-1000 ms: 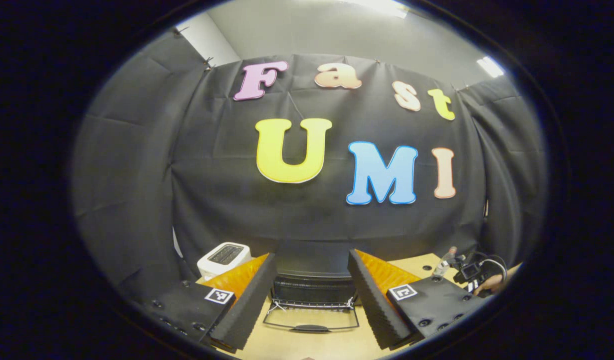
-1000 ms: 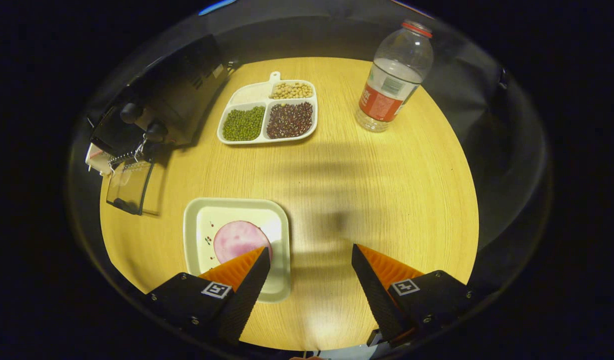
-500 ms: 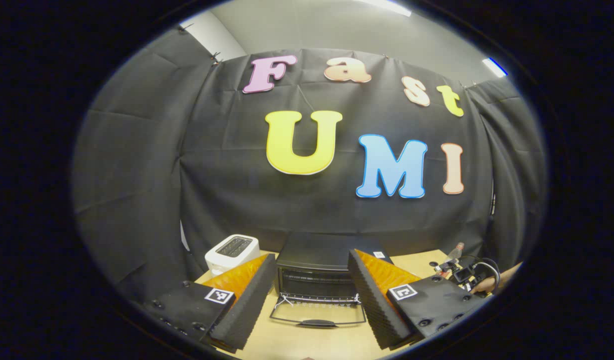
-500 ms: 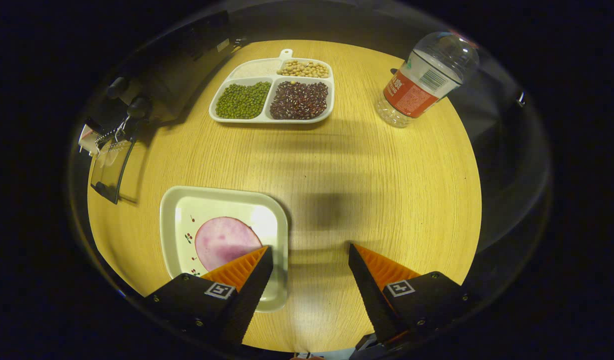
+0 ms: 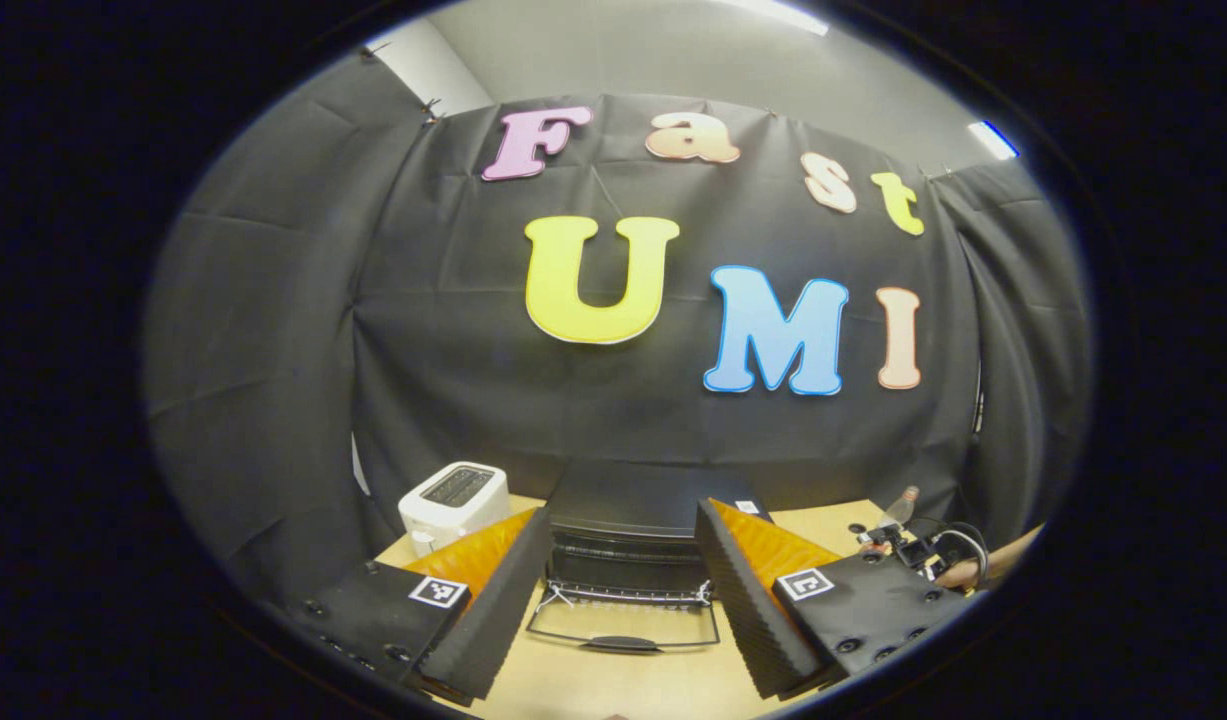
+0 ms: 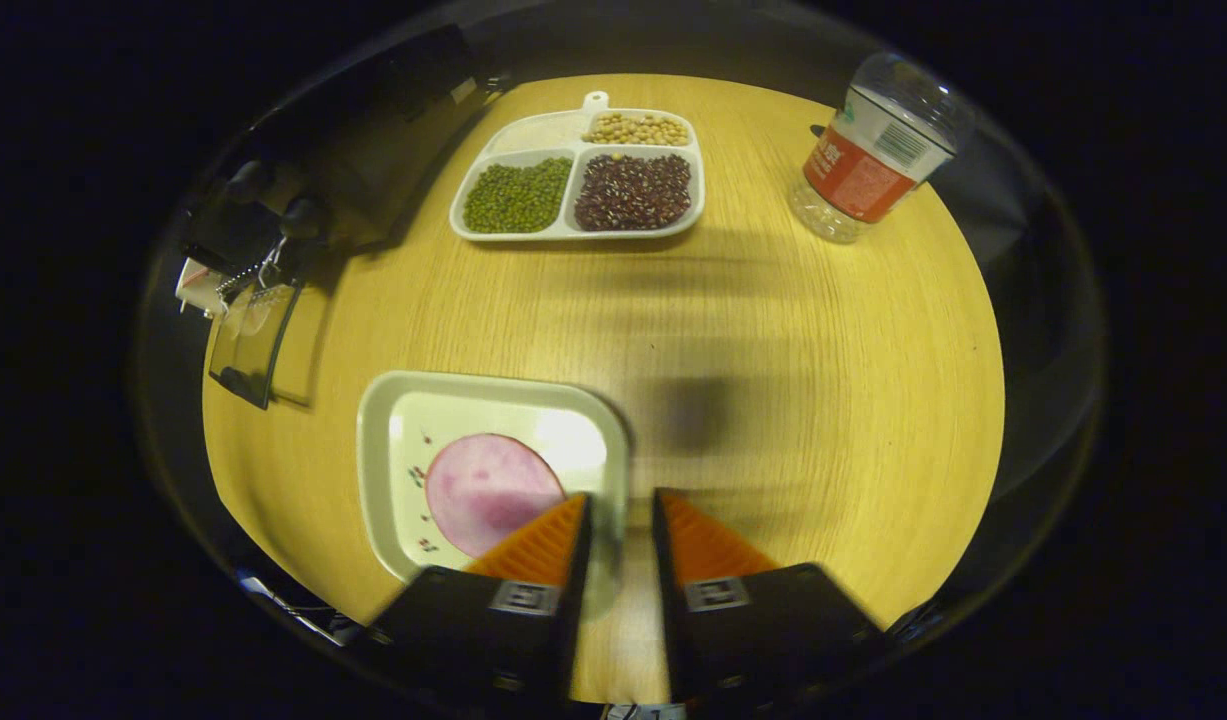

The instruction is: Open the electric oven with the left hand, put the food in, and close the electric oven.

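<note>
1. Left gripper view: the left gripper [image 5: 623, 580] is hovering with fingers spread wide, facing the electric oven [image 5: 628, 530], whose door [image 5: 623, 625] is lying open on the table [image 5: 613, 685].
2. Right gripper view: the right gripper [image 6: 621, 545] is pinching the square plate [image 6: 393, 400] at its near right rim; the pink food slice [image 6: 488, 490] is sitting on it.

Oven [image 5: 628, 500] black. Toaster [image 5: 451, 503] white, dark slots. Table [image 6: 773, 380] light wood grain. Square plate [image 6: 403, 420] pale cream, small red specks. Food slice [image 6: 488, 492] pink. Divided tray [image 6: 573, 228] white: green, dark red, tan beans. Bottle [image 6: 873, 150] clear, red label.
</note>
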Action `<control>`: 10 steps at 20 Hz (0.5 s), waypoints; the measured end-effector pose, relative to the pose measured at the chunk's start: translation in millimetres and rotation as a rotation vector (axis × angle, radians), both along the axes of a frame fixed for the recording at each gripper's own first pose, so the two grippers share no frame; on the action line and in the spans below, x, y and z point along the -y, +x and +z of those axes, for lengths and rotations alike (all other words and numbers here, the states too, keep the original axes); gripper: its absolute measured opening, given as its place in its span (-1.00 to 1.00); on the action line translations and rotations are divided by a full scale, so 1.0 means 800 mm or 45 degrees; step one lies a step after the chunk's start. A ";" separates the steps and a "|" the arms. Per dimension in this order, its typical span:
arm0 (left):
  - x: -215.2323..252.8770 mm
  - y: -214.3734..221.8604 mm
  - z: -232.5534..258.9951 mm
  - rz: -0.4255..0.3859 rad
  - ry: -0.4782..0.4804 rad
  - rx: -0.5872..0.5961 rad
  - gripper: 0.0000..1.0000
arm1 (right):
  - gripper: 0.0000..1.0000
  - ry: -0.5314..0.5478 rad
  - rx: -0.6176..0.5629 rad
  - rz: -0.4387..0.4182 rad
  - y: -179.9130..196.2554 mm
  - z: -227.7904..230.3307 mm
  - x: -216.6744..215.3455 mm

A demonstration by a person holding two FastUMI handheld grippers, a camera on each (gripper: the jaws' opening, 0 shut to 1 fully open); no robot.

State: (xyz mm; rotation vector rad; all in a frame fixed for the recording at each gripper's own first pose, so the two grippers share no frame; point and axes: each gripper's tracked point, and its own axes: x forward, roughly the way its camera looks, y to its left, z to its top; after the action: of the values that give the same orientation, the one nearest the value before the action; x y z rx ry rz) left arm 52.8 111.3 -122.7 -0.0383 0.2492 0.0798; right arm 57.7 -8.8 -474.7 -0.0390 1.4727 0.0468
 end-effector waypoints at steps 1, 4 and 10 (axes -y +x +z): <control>0.002 -0.001 0.000 0.000 -0.003 0.002 1.00 | -0.77 0.027 -0.020 0.019 -0.002 0.005 -0.002; 0.005 -0.004 0.006 -0.004 0.010 0.015 1.00 | -0.96 0.110 -0.018 -0.013 -0.007 -0.001 -0.001; 0.003 -0.006 0.025 0.008 0.040 0.028 1.00 | -0.99 0.478 0.021 -0.338 -0.018 0.001 -0.005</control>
State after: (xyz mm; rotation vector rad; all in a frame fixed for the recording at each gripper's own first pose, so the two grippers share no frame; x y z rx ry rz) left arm 47.8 108.8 -102.9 -0.0088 0.2255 0.0897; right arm 43.3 -4.9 -473.6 0.4589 1.4213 0.1059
